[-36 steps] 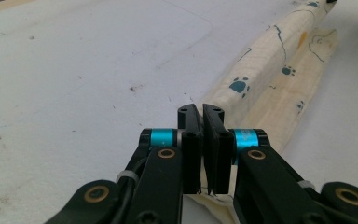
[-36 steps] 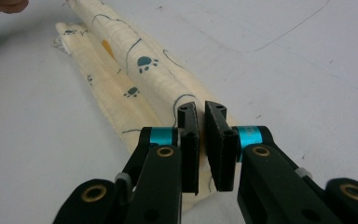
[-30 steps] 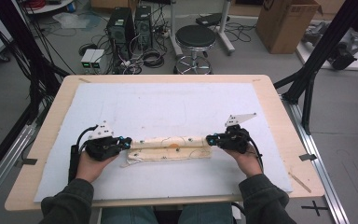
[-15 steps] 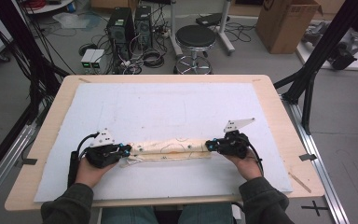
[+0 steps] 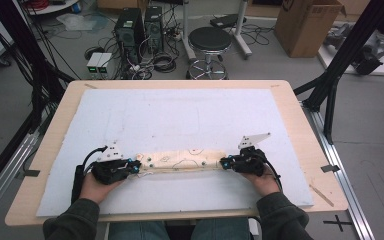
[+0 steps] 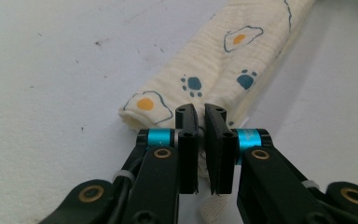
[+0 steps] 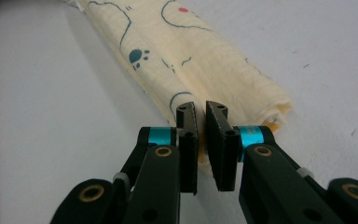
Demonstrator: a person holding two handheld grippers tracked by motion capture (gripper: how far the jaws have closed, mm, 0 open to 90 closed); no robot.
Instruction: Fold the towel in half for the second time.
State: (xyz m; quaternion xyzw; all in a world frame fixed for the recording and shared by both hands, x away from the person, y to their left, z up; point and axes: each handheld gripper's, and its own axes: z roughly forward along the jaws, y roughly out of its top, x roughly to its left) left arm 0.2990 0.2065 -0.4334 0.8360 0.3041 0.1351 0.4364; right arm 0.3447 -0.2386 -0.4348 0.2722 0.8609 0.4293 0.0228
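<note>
A person is working a pair of tongs at either end of a rolled cloth [image 5: 182, 161], and the rolling itself is looking all but finished. The left tongs [image 6: 200, 122] are standing nearly closed, with a narrow slit showing between the jaws and a thin edge of fabric apparently caught low between them; the jaws have just been opening a little. The right tongs [image 7: 201, 122] are sitting the same way at the opposite end, jaws almost together on what appears to be the cloth's edge, likewise easing apart slightly. The cloth, cream-coloured and printed with fried eggs and paw marks, is lying as a long narrow roll across the near part of the white mat [image 5: 180, 115] that is covering the tabletop [image 5: 307, 140], stretched straight between the two hands. Judging by the tight, even shape, the folding or rolling is largely done; what is remaining seems to be letting go of both ends and drawing the tongs clear without loosening the roll. Whether a further fold is intended cannot be told from here
</note>
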